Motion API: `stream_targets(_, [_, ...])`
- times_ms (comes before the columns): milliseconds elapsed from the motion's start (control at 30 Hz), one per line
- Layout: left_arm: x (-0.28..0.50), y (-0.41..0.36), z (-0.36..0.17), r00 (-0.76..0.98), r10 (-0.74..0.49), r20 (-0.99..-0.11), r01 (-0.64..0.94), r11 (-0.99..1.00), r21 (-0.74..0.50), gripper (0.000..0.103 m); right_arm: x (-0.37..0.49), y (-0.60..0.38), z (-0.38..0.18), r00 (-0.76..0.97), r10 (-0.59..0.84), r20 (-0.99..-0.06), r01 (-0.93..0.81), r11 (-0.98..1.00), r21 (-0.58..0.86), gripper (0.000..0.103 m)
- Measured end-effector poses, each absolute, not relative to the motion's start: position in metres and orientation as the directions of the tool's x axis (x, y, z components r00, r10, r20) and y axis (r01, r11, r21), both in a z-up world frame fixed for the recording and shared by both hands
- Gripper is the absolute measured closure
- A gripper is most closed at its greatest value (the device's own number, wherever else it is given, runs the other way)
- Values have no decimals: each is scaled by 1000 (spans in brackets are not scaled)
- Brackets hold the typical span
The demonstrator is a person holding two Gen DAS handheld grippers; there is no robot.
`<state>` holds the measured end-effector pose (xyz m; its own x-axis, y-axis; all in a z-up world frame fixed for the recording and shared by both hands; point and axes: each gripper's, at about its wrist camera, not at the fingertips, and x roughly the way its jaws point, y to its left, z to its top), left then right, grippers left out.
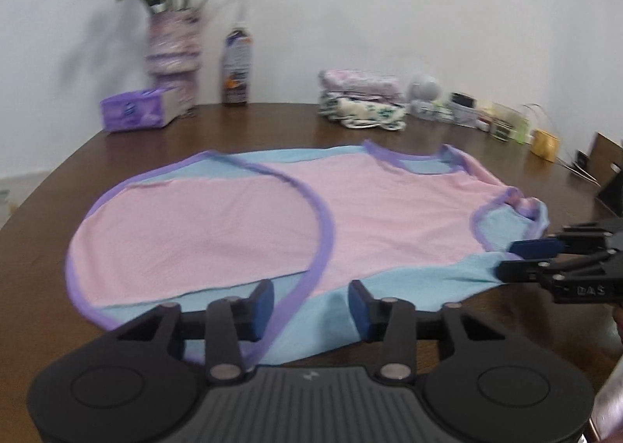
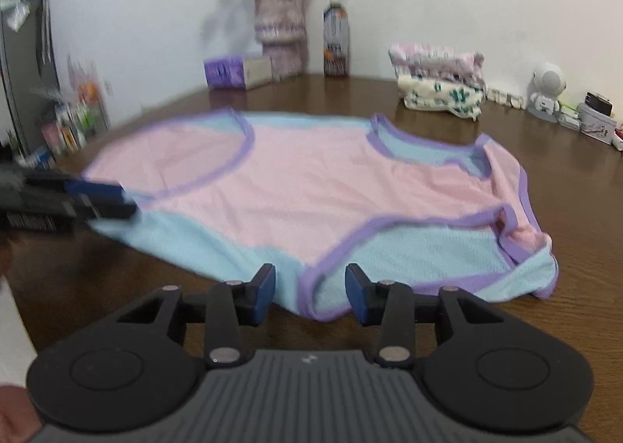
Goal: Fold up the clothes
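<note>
Pink-and-blue garment [image 1: 249, 232] lies flat, purple-trimmed; both tools [image 1: 310, 304] [image 2: 310, 293] spread wide, holding nothing

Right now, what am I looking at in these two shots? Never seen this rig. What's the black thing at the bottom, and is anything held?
Each picture comes from a fisheye camera mounted on a handheld two-finger gripper; a person holds one in each hand. The black shape at the bottom is that gripper's own body. The left gripper and the right gripper both have their blue-padded fingers apart, at the near edge of a pink and blue top with purple trim, spread on a brown table. Nothing is gripped. Each camera also catches the other gripper from the side. Behind stand a flower vase, a bottle, a purple tissue box and folded clothes.
</note>
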<state>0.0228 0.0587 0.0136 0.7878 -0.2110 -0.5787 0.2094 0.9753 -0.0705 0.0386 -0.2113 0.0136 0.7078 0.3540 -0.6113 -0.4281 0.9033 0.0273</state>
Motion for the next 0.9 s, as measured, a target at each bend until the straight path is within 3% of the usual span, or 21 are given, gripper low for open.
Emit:
stream_targets(433, [23,75,10,788,-148,-598,154,987,-40,66,43,-235,15,729,344,-592,-375,924,74,60])
stream_targets(633, [27,74,9,795,-101,-598,134,991,11,65,41,-255,20,790,320,-523,-300,946,126,32])
stream_targets(833, [31,77,10,795,-83,-601,106,994,4,63,39,-254,13,794,307,-525,-303,948,96,22])
stream_targets(900, [31,78,11,797,-92,-597,96,995,-25,50,37,-255,11,793,313,-522,-304,947,105,17])
